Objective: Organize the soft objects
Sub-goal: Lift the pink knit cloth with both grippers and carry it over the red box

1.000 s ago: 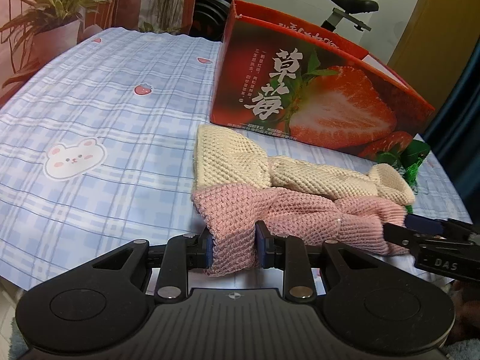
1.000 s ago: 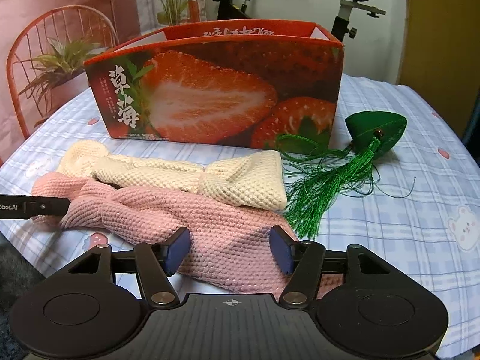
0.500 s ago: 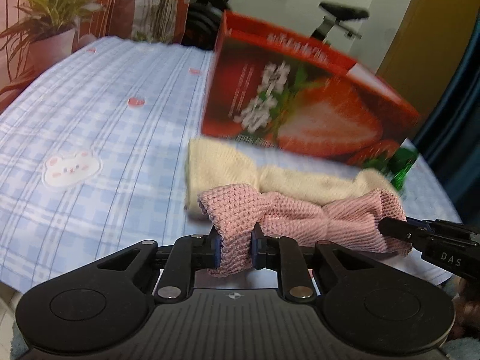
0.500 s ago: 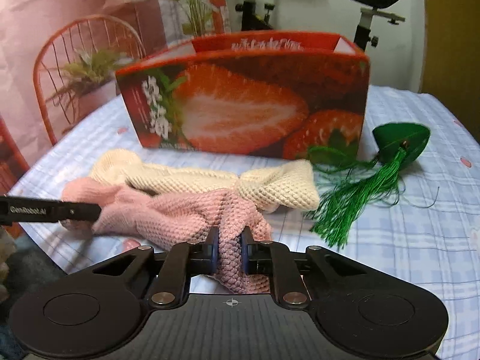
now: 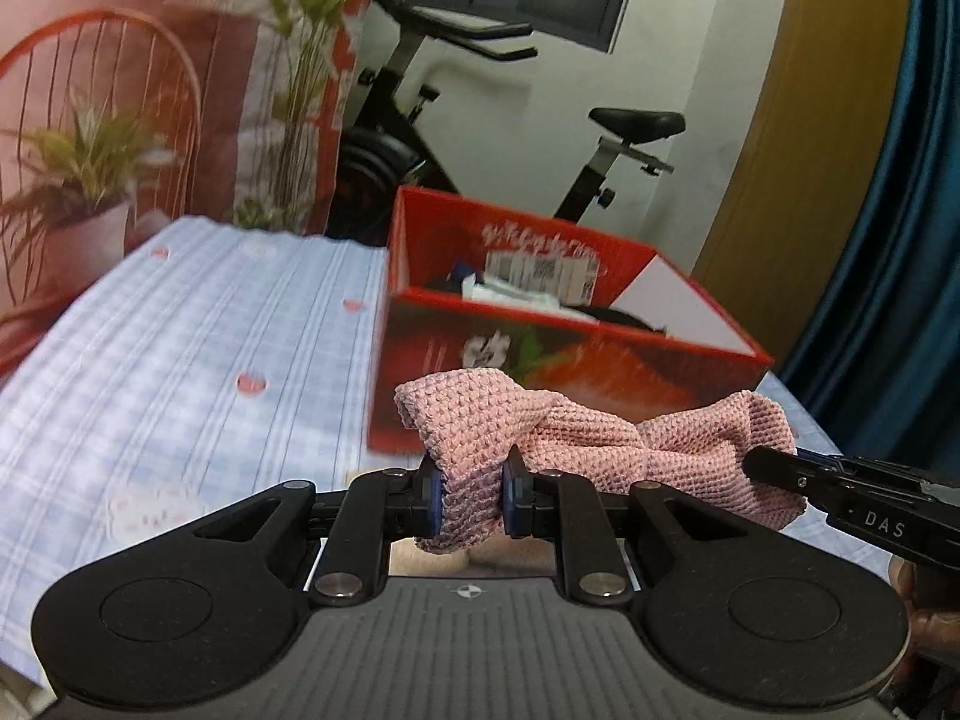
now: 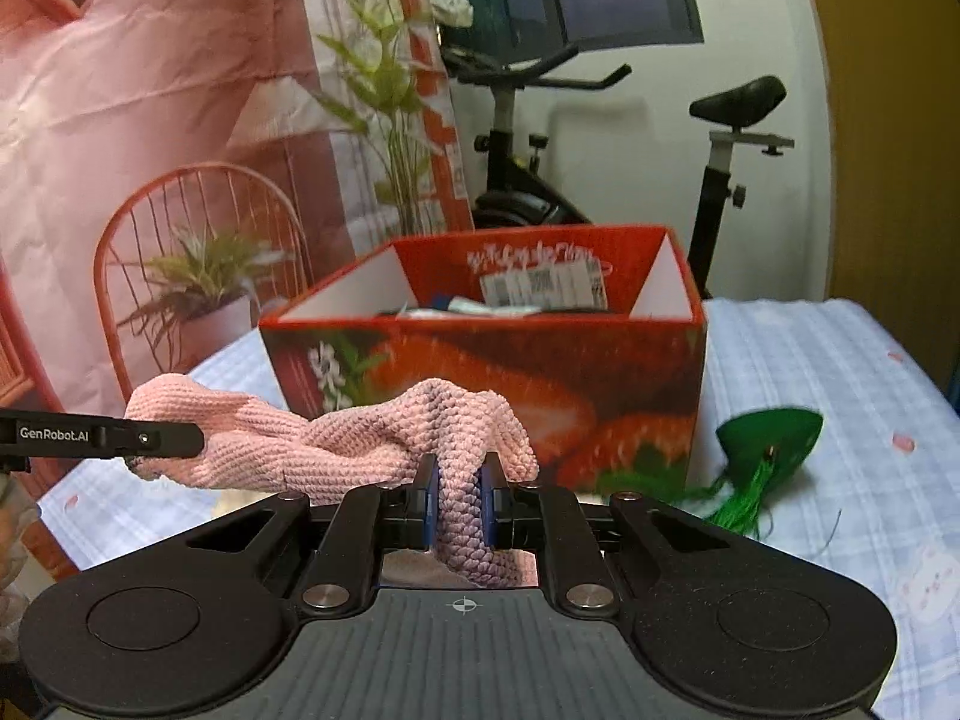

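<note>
A pink knitted piece [image 5: 576, 432] hangs in the air between both grippers, in front of the red strawberry box [image 5: 540, 360]. My left gripper [image 5: 470, 495] is shut on its left end. My right gripper [image 6: 459, 495] is shut on its right end [image 6: 360, 438]. Each gripper's fingers show at the edge of the other's view. The box [image 6: 480, 360] is open at the top and holds packets and papers. The cream knitted piece is hidden below both views.
A green tasselled pouch [image 6: 768, 444] lies on the blue checked tablecloth [image 5: 180, 360] right of the box. A potted plant [image 6: 204, 294], a red wire chair and an exercise bike [image 6: 600, 168] stand behind the table.
Both grippers have risen with the pink piece, lifting it off the table to about the box's upper half. The right gripper closed on it one second ago. The cream piece has dropped out of view.
</note>
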`<state>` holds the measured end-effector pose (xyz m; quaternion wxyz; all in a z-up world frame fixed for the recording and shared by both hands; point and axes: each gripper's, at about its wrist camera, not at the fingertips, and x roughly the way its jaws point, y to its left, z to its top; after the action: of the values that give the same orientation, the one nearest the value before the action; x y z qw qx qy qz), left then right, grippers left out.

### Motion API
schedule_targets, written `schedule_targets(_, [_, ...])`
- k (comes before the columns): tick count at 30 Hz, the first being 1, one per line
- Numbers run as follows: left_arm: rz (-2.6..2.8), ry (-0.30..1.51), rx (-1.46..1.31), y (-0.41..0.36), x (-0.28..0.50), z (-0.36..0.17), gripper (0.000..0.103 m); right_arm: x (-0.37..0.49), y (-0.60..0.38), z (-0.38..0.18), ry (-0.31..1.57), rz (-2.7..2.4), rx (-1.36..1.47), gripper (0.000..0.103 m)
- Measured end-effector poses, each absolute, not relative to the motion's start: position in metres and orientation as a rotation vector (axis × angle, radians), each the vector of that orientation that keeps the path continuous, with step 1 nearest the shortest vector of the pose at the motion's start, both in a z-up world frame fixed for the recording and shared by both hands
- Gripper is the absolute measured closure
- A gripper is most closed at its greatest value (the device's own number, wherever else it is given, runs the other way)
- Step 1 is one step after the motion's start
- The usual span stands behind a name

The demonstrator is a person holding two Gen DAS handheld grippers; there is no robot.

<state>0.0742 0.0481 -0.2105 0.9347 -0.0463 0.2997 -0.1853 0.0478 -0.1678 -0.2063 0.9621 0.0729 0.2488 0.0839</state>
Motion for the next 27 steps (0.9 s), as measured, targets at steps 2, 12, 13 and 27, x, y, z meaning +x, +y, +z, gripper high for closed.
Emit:
schedule_targets(2, [-0.387,0.602,-0.085,0.044,0.077,-0.204,0.084,0.05,-0.17,-0.202,0.493,0.167,0.149,0.091])
schedule_targets(12, [-0.422,0.561,-0.057,0.03,0.091,-0.185,0.084,0.058,-0.187,-0.187,0.462,0.149,0.17,0.091])
schedule_targets(13, [-0.426,0.556,-0.057,0.03,0.091,-0.184,0.084,0.059,-0.188,-0.185,0.458,0.148,0.171,0.091])
schedule_targets(27, [-0.46,0.523,-0.052,0.012,0.128,-0.163,0.084,0.094,-0.219,-0.153,0.433,0.152,0.189,0.091])
